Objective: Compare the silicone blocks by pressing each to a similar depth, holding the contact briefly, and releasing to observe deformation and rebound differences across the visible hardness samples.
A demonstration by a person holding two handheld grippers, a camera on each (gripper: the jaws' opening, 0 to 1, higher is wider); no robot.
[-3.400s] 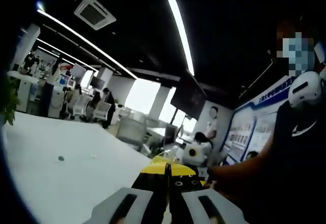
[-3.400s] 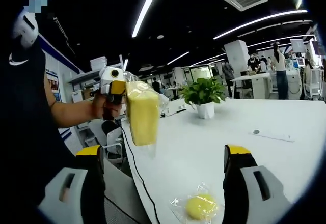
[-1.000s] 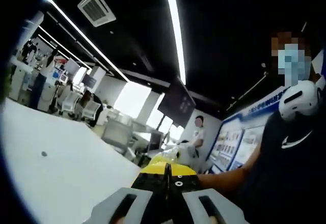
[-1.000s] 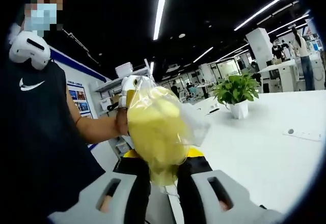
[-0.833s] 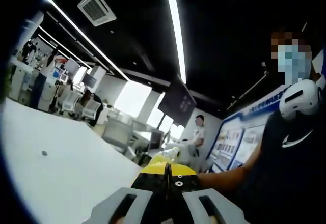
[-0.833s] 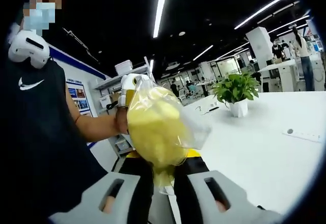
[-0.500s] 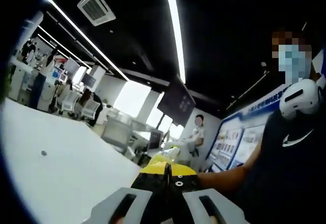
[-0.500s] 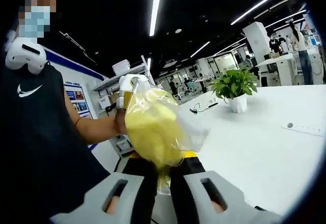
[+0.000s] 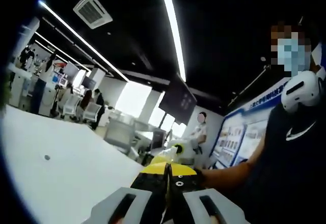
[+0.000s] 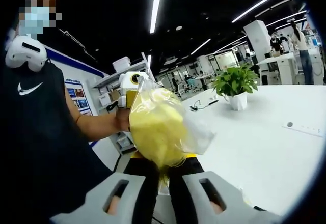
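Risk: the soft yellow silicone block in its clear plastic bag (image 10: pixel 155 132) could slip sideways, since the film is slick and the squeeze lands on its lower end only.

Right gripper (image 10: pixel 163 175): jaws nearly together, clamped on that lower end. Left gripper (image 9: pixel 168 175): jaws closed, pinching the bag's top. Both are held up in the air, well above the white table (image 10: pixel 265 142), facing each other.

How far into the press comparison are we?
In hand: the right gripper is squeezing the bagged yellow block, which hangs from the shut left gripper above the white table. Done: nothing these views can confirm. Left: release it, watch rebound, then any other samples.
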